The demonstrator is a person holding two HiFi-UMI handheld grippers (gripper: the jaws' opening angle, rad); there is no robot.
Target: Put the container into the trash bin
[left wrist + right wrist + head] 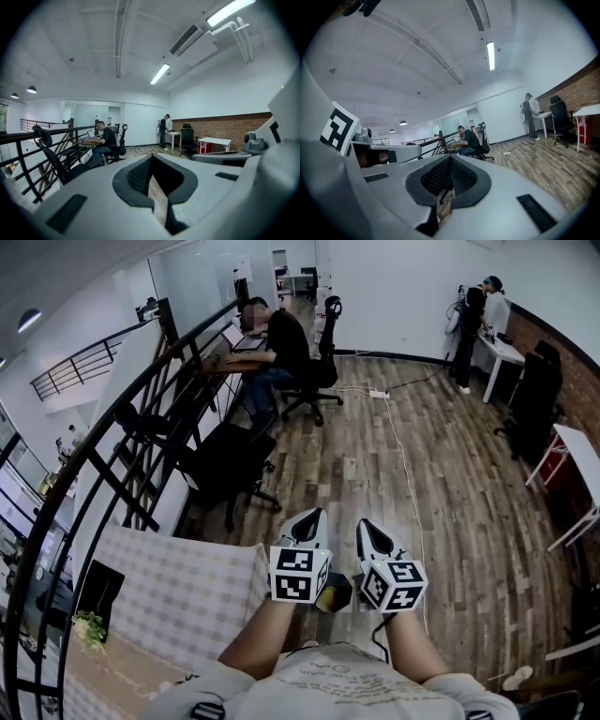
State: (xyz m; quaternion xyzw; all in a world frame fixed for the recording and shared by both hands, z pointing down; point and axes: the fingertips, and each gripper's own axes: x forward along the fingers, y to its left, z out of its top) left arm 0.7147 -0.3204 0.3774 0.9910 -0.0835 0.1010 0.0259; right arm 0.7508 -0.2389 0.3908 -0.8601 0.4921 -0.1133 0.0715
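No container and no trash bin shows in any view. In the head view both grippers are held up side by side over the wooden floor, pointing away from me. My left gripper [312, 515] has its jaws together with nothing between them. My right gripper [367, 525] stands close beside it, jaws also together and empty. In the left gripper view the left gripper [151, 160] shows only a thin slit with floor behind it. In the right gripper view the right gripper [450, 161] looks the same. Both point almost level into the room.
A table with a checked cloth [178, 592] lies at the lower left, with a small plant [89, 626] on it. A black railing [112, 432] runs along the left. A person sits at a desk [272, 343], another stands at the back [472, 320]. Office chairs [230, 465], white tables [579, 460] and a floor cable [403, 456] lie ahead.
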